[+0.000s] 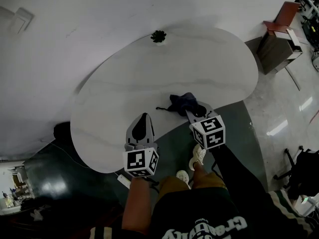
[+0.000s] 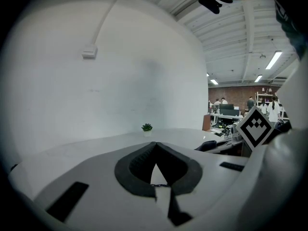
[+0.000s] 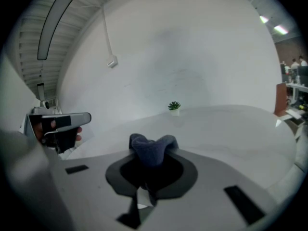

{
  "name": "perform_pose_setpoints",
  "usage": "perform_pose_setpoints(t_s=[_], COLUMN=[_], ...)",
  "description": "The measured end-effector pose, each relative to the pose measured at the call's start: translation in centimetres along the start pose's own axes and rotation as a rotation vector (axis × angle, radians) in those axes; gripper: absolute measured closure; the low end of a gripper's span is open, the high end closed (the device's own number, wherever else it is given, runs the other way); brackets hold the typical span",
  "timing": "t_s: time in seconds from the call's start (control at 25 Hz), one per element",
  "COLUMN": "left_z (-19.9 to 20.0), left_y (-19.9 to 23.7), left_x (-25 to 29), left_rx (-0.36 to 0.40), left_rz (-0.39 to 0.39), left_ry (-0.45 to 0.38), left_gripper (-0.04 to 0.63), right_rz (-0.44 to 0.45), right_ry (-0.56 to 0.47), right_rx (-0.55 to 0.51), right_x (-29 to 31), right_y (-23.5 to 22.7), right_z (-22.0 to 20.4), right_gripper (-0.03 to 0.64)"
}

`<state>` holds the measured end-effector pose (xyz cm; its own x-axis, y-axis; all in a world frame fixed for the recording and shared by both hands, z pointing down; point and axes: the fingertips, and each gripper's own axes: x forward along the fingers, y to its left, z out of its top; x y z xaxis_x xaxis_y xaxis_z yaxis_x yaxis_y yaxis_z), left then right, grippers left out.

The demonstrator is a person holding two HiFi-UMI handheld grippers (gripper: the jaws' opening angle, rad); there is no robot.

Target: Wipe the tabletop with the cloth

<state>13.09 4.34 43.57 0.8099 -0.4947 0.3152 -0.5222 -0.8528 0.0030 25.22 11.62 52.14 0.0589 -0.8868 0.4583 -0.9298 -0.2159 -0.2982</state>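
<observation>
Black pads (image 2: pixel 131 166) of the left gripper (image 2: pixel 156 144) meet at their tips with nothing between them, so this gripper is closed and empty; in the head view it sits over the near left part of the bench (image 1: pixel 174 68), apart from the cloth (image 1: pixel 181 103). Just to its right, the right gripper (image 1: pixel 193 111) is clamped on that cloth, a dark blue bundle whose bunched top bulges up out of the jaws in the right gripper view (image 3: pixel 152 149). The cloth lies close to the near edge of the bench, about midway along it, and most of it seems to rest on the surface, with a thin corner trailing left (whether it presses down firmly cannot be told). Beyond it the pale, kidney-shaped top runs bare to a small plant (image 1: pixel 158 36) at the far edge, against the wall (image 3: pixel 192 47). By my reading the cloth is in hand and the wiping stroke is the step now. Almost all of the top lies ahead of the cloth, so there is little to show how much is done. The next move calls for keeping the grip tight, pressing the bundle down so more of it meets the bench, and sweeping it across and outward in passes. It should stop short of the plant or go round it.
</observation>
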Motion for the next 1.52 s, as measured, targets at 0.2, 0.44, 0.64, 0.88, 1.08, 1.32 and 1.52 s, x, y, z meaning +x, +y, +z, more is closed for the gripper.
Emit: perform_pose_setpoints(t_s=[0.2, 0.44, 0.64, 0.88, 1.08, 1.32, 1.52], left_z=[0.5, 2.2, 3.5, 3.6, 4.1, 4.9, 4.7], left_y=[-1.1, -3.6, -5.6, -8.6, -10.8, -14.3, -17.7], left_x=[0.2, 1.3, 2.3, 4.0, 7.2, 11.8, 15.1], left_rx=[0.011, 0.04, 0.041, 0.066, 0.055, 0.029, 0.021], left_rz=[-0.031, -0.122, -0.198, -0.282, -0.236, -0.194, -0.207], left_ry=[-0.006, -0.031, -0.06, -0.066, -0.061, -0.057, -0.049], left_gripper=[0.6, 0.6, 0.6, 0.6, 0.6, 0.6, 0.6], right_rz=[-0.047, -0.115, -0.183, -0.23, -0.206, -0.201, -0.252], right_ry=[-0.026, -0.054, -0.042, -0.036, -0.003, 0.032, 0.043], right_rx=[0.001, -0.006, -0.037, -0.065, -0.088, -0.096, -0.065], right_x=[-0.7, -2.1, -3.4, -4.3, -4.8, -5.8, -7.3], right_y=[-1.6, -3.3, -4.7, -7.5, -11.7, -18.2, -24.4], right_z=[0.8, 2.0, 2.1, 2.5, 2.8, 2.9, 2.5], right_gripper=[0.584, 0.584, 0.584, 0.584, 0.584, 0.584, 0.584])
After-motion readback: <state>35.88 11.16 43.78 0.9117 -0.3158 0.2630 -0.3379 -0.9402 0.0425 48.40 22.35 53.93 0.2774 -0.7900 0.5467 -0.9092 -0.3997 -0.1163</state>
